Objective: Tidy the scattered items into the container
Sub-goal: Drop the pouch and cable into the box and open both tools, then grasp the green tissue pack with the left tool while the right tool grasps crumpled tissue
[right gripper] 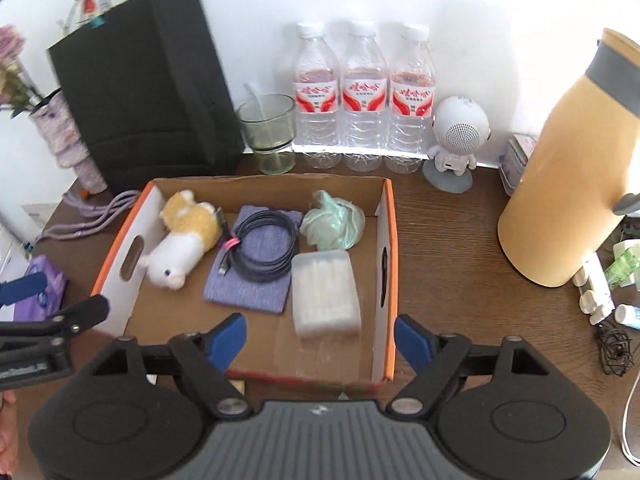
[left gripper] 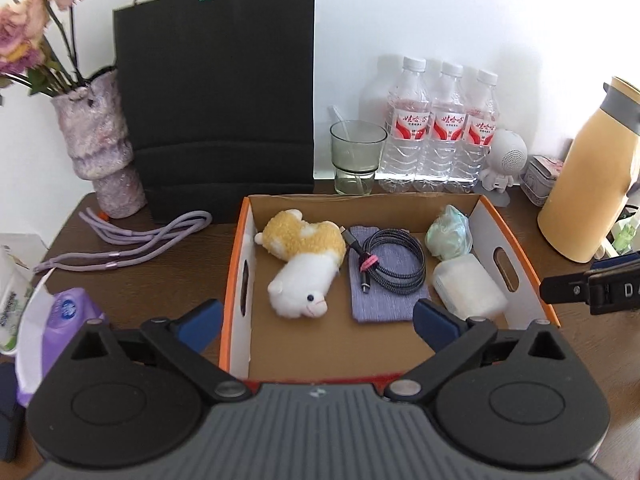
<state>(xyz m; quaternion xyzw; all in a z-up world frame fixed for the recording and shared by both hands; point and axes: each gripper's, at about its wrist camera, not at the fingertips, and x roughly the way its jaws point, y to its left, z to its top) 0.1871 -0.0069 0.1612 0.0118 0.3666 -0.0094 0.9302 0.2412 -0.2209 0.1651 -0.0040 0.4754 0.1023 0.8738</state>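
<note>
A dark wooden table (left gripper: pixel 192 248) stands against a white wall, crowded at the back with a black paper bag (left gripper: pixel 216 96), a glass tumbler (left gripper: pixel 356 156), three water bottles (left gripper: pixel 444 128), a small white robot-shaped speaker (right gripper: pixel 456 140) and a tall yellow flask (right gripper: pixel 560 184). A purple cord (left gripper: pixel 132 244) lies loose on the table left of the box, near a fuzzy vase (left gripper: pixel 100 152) of dried flowers.

The cardboard box (left gripper: pixel 236 280), orange-edged with cut-out handles, sits in the middle. Inside, from left to right, lie a yellow-and-white plush alpaca (left gripper: pixel 304 264), a coiled black cable (left gripper: pixel 394 264) resting on a folded purple cloth (left gripper: pixel 384 304), a crumpled green bag (left gripper: pixel 448 232), and in front of it a clear pack of cotton swabs (left gripper: pixel 468 288).

The left gripper (left gripper: pixel 318 322) hovers at the near edge of the box with its blue-padded fingers (left gripper: pixel 200 320) spread wide and nothing between them; the alpaca and the cloth lie just ahead in the gap. The right gripper (right gripper: pixel 320 338) hangs likewise over the near right part of the box, fingers (right gripper: pixel 412 340) wide apart and empty, with the cotton swab pack directly ahead between them. A purple tissue packet (left gripper: pixel 68 316) sits outside the box to the left.
</note>
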